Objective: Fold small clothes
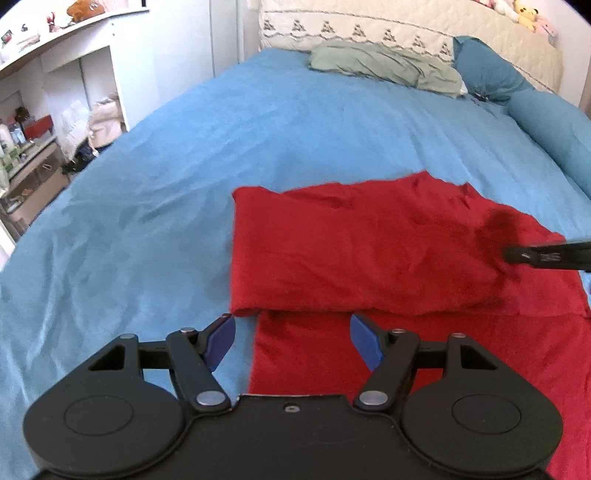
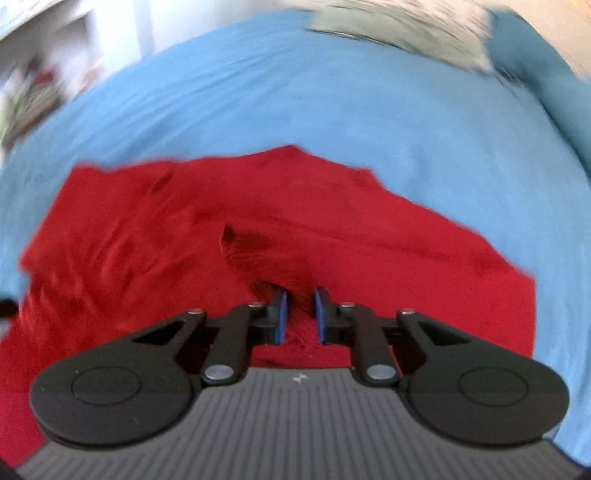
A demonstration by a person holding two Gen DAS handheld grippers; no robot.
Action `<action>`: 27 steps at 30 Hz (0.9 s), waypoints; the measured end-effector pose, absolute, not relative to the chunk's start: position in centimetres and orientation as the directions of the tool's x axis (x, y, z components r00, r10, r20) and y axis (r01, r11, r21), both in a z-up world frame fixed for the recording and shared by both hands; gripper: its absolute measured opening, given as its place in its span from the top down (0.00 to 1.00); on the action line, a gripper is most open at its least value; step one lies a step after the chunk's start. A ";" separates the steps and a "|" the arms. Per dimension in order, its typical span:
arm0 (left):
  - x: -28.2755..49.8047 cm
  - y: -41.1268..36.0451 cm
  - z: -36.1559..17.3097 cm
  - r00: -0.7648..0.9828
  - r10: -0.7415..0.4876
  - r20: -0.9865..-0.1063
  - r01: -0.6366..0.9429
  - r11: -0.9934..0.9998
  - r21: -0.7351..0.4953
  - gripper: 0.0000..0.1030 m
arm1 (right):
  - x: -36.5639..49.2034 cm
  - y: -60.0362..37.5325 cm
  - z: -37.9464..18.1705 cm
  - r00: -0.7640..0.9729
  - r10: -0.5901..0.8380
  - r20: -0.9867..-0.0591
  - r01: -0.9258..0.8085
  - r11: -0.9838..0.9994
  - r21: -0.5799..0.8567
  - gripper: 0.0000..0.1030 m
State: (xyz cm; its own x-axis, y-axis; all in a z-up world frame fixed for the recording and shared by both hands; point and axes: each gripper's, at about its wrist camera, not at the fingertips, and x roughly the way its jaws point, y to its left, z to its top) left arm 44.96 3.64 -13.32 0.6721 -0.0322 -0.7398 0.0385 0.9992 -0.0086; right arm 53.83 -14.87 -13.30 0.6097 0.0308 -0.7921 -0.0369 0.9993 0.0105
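A red garment (image 1: 369,251) lies on the blue bed sheet (image 1: 184,166), its far part folded over toward me so a folded edge runs across just ahead of my left gripper (image 1: 291,332). The left gripper is open and empty, hovering over the garment's near left edge. In the right wrist view, which is blurred, the right gripper (image 2: 300,314) has its blue pads (image 2: 282,314) close together with red cloth (image 2: 258,240) bunched between them. The right gripper's fingers also show in the left wrist view (image 1: 535,254), at the garment's right side.
A green-grey garment (image 1: 384,64) lies at the head of the bed by a white quilted headboard (image 1: 406,29). Blue pillows (image 1: 554,125) sit at the right. White shelves with clutter (image 1: 55,110) stand left of the bed.
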 end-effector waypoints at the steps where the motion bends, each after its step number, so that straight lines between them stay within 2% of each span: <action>1: 45.1 4.0 -13.4 0.672 -0.035 -0.740 0.036 0.999 -0.015 0.28 | 53.5 -16.0 -13.4 0.605 0.015 -0.796 0.023 0.999 0.036 0.70; 6: 46.8 5.2 -15.2 0.647 -0.033 -0.762 0.019 0.999 -0.027 0.28 | 51.8 -20.8 -15.6 0.563 0.080 -0.823 0.206 0.950 0.234 0.65; 8: 47.5 5.6 -16.2 0.629 -0.019 -0.777 0.006 1.000 -0.019 0.28 | 50.7 -21.5 -15.8 0.579 0.114 -0.807 0.213 0.935 0.285 0.37; 10: 48.0 6.0 -17.0 0.612 -0.006 -0.791 -0.009 1.000 -0.015 0.28 | 49.9 -21.8 -15.8 0.606 0.150 -0.781 0.206 0.919 0.337 0.19; 14: 48.4 6.1 -17.6 0.602 0.005 -0.799 -0.003 1.000 0.004 0.28 | 50.3 -21.7 -15.8 0.616 0.189 -0.765 0.217 0.892 0.395 0.18; 16: 48.4 5.9 -17.7 0.605 0.012 -0.796 0.014 1.000 0.025 0.28 | 50.9 -22.0 -16.0 0.629 0.197 -0.752 0.252 0.863 0.438 0.22; 18: 48.4 5.6 -17.6 0.611 0.020 -0.791 0.026 0.999 0.046 0.28 | 51.8 -22.4 -16.4 0.618 0.188 -0.764 0.307 0.836 0.454 0.38; 19: 48.5 5.6 -17.6 0.615 0.026 -0.788 0.028 0.998 0.054 0.28 | 52.2 -22.5 -16.5 0.614 0.186 -0.767 0.320 0.829 0.458 0.55; 20: 48.5 5.5 -17.7 0.617 0.033 -0.786 0.026 0.998 0.062 0.28 | 52.7 -22.4 -16.6 0.600 0.176 -0.781 0.333 0.832 0.443 0.77; 21: 48.5 5.5 -17.8 0.620 0.039 -0.784 0.022 0.997 0.068 0.28 | 53.1 -22.3 -16.6 0.586 0.166 -0.793 0.335 0.842 0.424 0.80; 23: 48.5 5.2 -18.0 0.628 0.053 -0.776 0.017 0.997 0.081 0.28 | 53.6 -21.6 -15.5 0.587 0.122 -0.800 0.316 0.875 0.366 0.80; 27: 48.8 4.9 -18.1 0.646 0.076 -0.759 0.010 0.994 0.108 0.28 | 53.7 -21.4 -12.0 0.656 0.092 -0.749 0.242 0.915 0.324 0.81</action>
